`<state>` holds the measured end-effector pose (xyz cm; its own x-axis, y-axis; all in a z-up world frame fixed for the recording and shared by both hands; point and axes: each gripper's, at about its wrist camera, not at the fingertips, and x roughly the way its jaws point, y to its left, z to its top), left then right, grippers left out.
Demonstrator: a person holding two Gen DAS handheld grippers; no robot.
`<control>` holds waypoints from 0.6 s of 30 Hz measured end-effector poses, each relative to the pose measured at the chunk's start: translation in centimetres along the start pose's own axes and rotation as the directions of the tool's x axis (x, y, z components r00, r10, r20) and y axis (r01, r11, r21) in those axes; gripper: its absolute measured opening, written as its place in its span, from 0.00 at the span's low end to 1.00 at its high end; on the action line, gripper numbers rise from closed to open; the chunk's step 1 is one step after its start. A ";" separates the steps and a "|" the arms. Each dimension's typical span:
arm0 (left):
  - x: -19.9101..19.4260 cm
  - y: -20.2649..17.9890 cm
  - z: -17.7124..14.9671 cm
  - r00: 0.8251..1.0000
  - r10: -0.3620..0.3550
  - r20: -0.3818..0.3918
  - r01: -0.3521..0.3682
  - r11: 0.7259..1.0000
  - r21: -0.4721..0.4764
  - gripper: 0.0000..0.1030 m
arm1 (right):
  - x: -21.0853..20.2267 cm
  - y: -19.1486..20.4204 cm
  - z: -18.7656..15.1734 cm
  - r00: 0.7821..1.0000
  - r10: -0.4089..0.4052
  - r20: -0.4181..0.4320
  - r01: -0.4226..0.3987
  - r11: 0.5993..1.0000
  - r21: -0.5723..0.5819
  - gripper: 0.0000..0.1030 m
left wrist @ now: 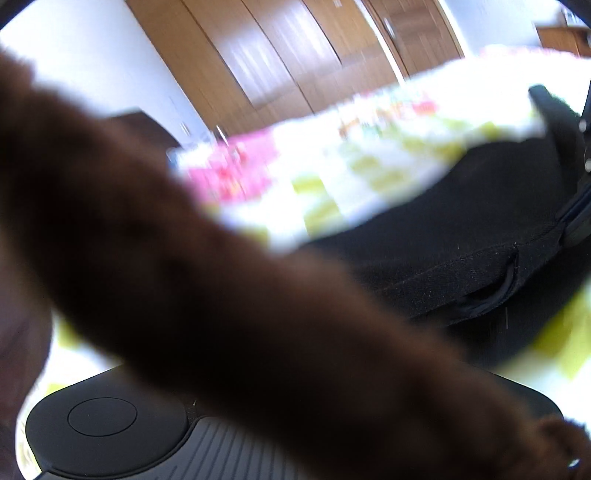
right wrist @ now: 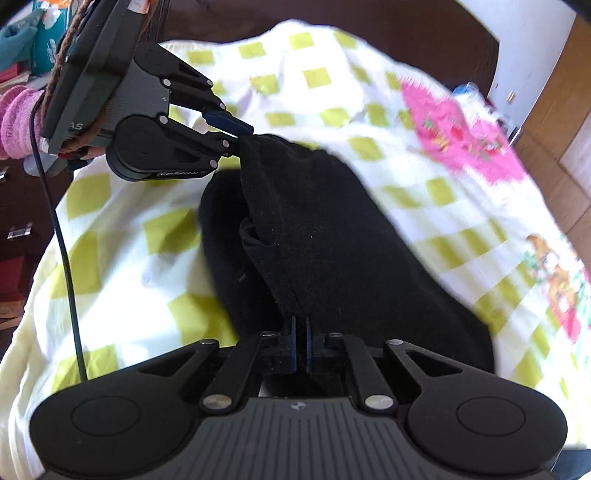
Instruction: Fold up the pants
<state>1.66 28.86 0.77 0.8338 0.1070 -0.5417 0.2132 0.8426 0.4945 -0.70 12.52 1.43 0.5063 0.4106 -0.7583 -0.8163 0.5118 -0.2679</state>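
The right black two-finger gripper (right wrist: pixel 298 341) is pinched tight on an edge of the black soft-knit pants (right wrist: pixel 332 236), blue pads nearly together w/ the hem running up between them. The left black two-finger gripper (right wrist: pixel 236 138), seen from the right cam, is clamped on the far corner of that same edge, so the fabric hangs between the two like a ridge. The rest of the pants lies bunched on the white bed cover w/ yellow-green checks and pink prints (right wrist: pixel 122 236), more or less in the middle of it.

The left cam is mostly useless rn: a fuzzy brown cord or strap (left wrist: pixel 229 295) lies right across the lens. Behind it you can just catch the pants' stitched hem.

What could go wrong imo: both grips are on a thin bit of edge, so a hard pull apart could slip one corner out and the fold collapses. The layer under the lifted one looks doubled and lumpy, so laying it down as is prob traps a crease. The thin black cable (right wrist: pixel 66 258) dangling from the left unit could snag or drag on the cover too. Everything's motion-blurred, so it looks like a fast swing, which won't help.

Room-wise it's fine: open cover all around the pants, the dark headboard (right wrist: pixel 424 26) is well away, and clutter at the left edge is near the left gripper but not touching.
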 end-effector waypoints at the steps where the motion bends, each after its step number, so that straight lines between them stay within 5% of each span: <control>1: 0.6 -0.8 -0.8 0.999 -0.001 -0.034 0.001 1.000 0.026 0.16 | 1.0 0.7 -0.4 1.000 0.007 -0.020 -0.007 1.000 0.002 0.21; 9: -0.6 -1.0 -1.2 0.997 0.025 -0.068 -0.024 1.000 0.016 0.20 | 0.7 1.4 -1.1 1.000 -0.018 0.013 0.018 1.000 -0.014 0.26; 18: -4.4 -1.2 2.4 0.999 -0.033 -0.005 0.032 0.992 -0.120 0.20 | -4.5 -4.5 -4.0 0.994 -0.107 0.036 0.097 0.971 0.218 0.30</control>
<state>-1.06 26.14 4.22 0.8234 0.0818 -0.5615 0.1774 0.9028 0.3917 -0.43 5.37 3.67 0.6004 0.3800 -0.7036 -0.6831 0.7012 -0.2042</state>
